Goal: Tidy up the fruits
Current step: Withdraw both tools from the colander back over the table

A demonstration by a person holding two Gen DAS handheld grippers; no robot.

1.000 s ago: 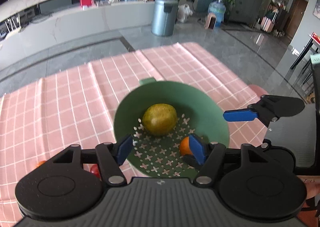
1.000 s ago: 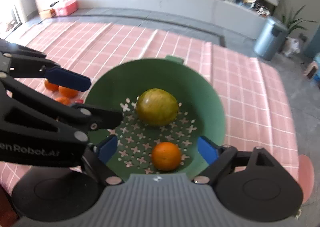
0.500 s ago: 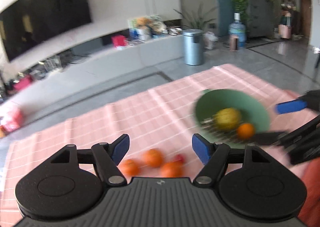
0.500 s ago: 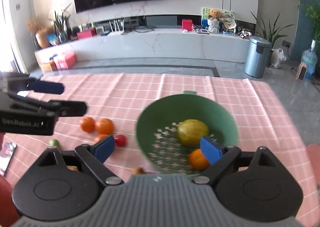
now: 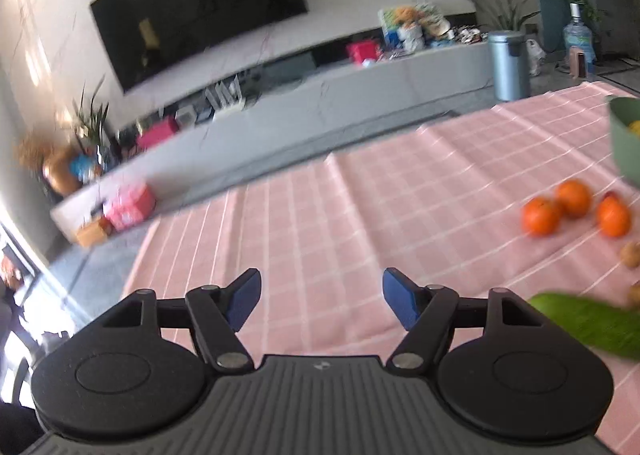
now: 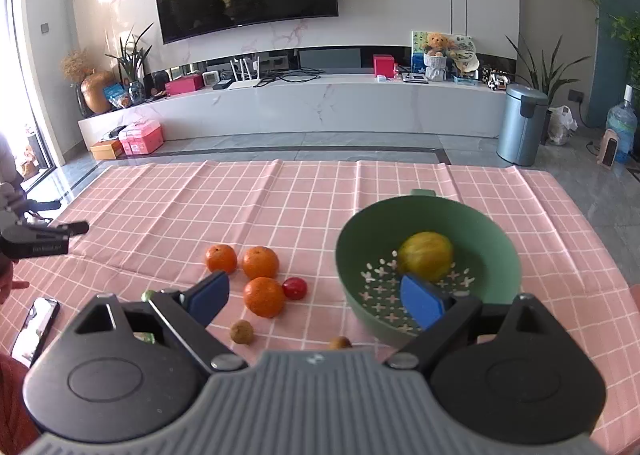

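Here the green colander [image 6: 428, 255] serves as the landmark: it rests on the pink checked tablecloth [image 6: 240, 199] and holds a yellow-green fruit [image 6: 426, 255]. Three oranges [image 6: 260, 263] lie in a cluster on the cloth to the left of the colander, with a small red fruit [image 6: 295, 288] between the nearest orange and the colander wall; two small brown fruits [image 6: 241, 331] lie nearer the camera. The right gripper [image 6: 316, 297] hovers above the cloth with its fingers spread wide and nothing between them; the cluster lies ahead and slightly left of its gap, near the left blue pad. The left gripper [image 5: 322, 301], likewise wide apart and empty, points across bare cloth, the oranges lying well off to its right. A blurred green fruit [image 5: 588, 321] sits beside its right finger. By this judgement the right gripper is the nearer one for the next orange.
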